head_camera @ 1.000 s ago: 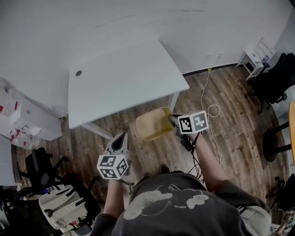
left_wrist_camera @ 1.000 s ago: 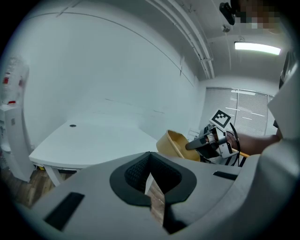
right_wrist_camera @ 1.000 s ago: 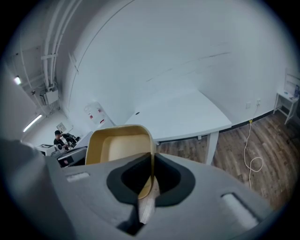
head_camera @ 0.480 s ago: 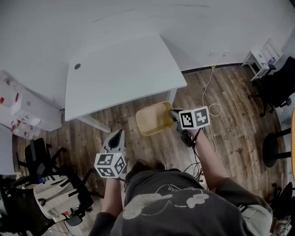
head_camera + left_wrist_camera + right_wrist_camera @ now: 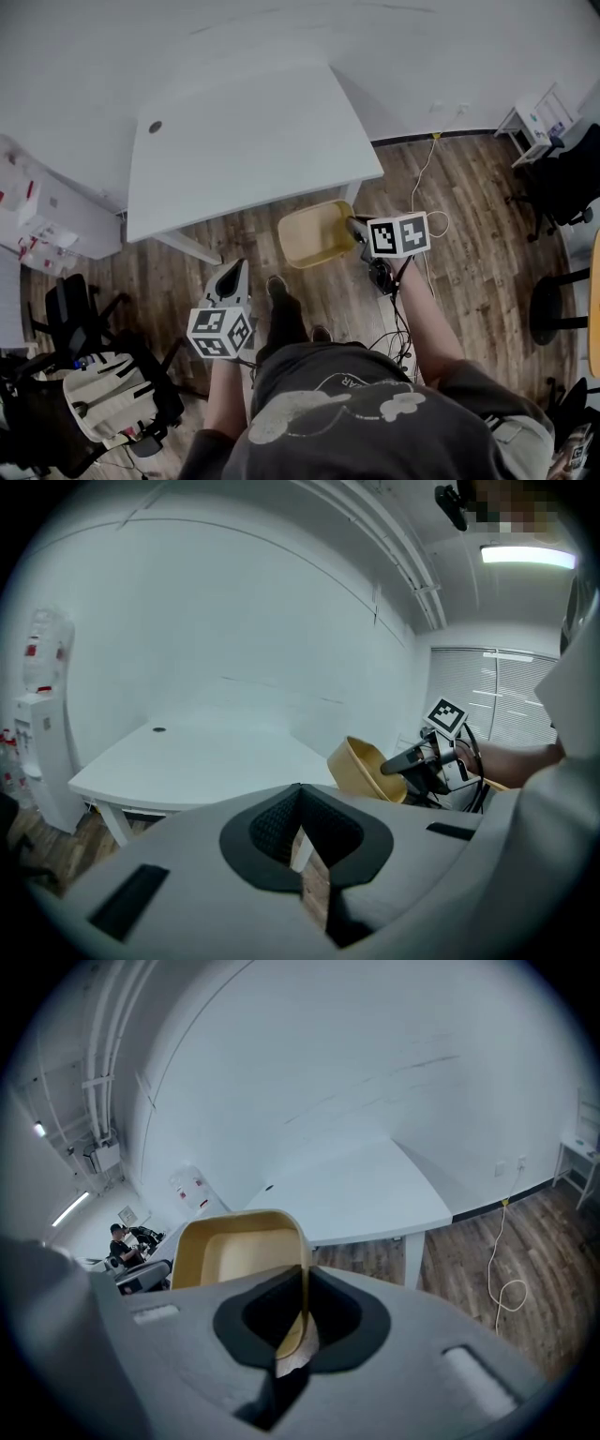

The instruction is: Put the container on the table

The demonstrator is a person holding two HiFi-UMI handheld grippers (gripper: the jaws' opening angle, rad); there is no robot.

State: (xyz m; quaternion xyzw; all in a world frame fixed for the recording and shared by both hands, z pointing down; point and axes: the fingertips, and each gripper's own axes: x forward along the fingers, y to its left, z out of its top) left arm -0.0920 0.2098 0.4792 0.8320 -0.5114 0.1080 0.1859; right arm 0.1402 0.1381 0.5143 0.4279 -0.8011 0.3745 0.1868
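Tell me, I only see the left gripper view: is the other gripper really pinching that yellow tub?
Observer: Yes. In the right gripper view, the right gripper has its jaws shut on the rim of the yellow container.
Operator: Is it over the table yet?
Observer: No. The head view shows it against the wood floor, just short of the white table's front edge.
Operator: Where's my own one?
Observer: In the head view, the left gripper is over the floor too, left of the container and apart from it.

Plain white walls [image 5: 281, 33] enclose a room with a dark wood-plank floor [image 5: 487, 248]. A white table [image 5: 244, 150] stands by the wall; a black office chair [image 5: 567, 178] and a small white rack [image 5: 534, 114] sit at right.
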